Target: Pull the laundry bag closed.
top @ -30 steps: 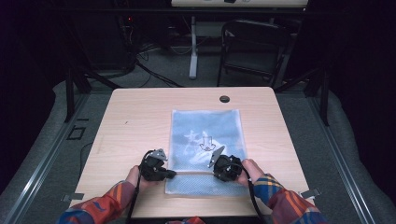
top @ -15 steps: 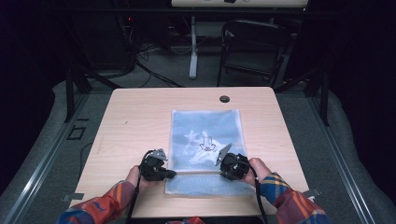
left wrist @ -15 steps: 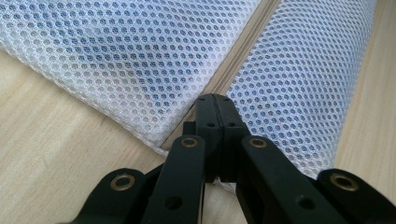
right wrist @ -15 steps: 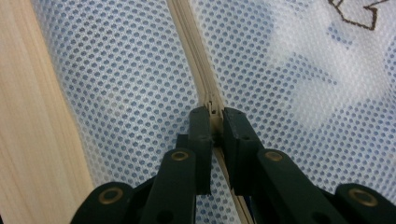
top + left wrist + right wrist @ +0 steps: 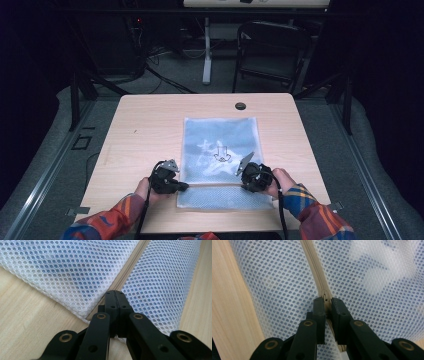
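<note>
While the left hand-held gripper (image 5: 115,293) pinches the mesh bag's (image 5: 220,135) edge, the right hand-held gripper (image 5: 327,302) clamps its zipper pull (image 5: 326,298).

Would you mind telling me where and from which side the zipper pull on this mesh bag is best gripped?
Grip the small pull tab on the beige zipper, coming from above along the zipper line with one jaw on each side. The mesh bag lies flat on the table, so only the tab stands proud enough to pinch. The right gripper is shut on it this way.
</note>
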Action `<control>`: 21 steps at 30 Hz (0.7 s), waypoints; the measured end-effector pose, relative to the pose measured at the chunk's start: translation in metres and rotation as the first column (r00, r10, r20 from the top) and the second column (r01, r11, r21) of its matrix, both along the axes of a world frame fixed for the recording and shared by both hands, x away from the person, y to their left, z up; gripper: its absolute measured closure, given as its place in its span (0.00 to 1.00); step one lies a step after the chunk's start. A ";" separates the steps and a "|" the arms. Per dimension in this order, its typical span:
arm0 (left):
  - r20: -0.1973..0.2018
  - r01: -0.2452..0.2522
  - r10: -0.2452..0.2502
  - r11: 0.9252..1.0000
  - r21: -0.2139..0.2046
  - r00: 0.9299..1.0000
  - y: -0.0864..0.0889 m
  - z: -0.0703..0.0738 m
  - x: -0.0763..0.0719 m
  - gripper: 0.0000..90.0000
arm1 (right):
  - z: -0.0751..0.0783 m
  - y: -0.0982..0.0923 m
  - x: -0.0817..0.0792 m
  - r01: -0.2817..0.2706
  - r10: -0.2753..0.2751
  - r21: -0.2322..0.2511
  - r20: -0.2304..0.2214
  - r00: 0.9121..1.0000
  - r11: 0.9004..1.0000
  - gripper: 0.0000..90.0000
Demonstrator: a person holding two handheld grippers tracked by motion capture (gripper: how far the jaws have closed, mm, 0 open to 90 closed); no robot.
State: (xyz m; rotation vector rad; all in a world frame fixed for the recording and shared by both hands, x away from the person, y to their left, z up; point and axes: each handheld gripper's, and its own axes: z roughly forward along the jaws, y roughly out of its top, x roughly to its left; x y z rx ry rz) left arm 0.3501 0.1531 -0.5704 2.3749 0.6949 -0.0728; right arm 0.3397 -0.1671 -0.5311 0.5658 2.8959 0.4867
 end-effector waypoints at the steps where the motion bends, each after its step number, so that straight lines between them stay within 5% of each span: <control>1: 0.001 -0.001 0.001 1.000 0.001 1.000 0.000 0.000 0.000 1.00 | 0.000 -0.001 0.000 0.007 -0.007 0.003 -0.005 1.000 1.000 0.92; 21: -0.002 0.002 -0.002 1.000 0.001 1.000 0.000 0.000 0.000 1.00 | 0.000 -0.031 -0.001 0.060 -0.061 -0.021 -0.030 0.998 0.998 0.92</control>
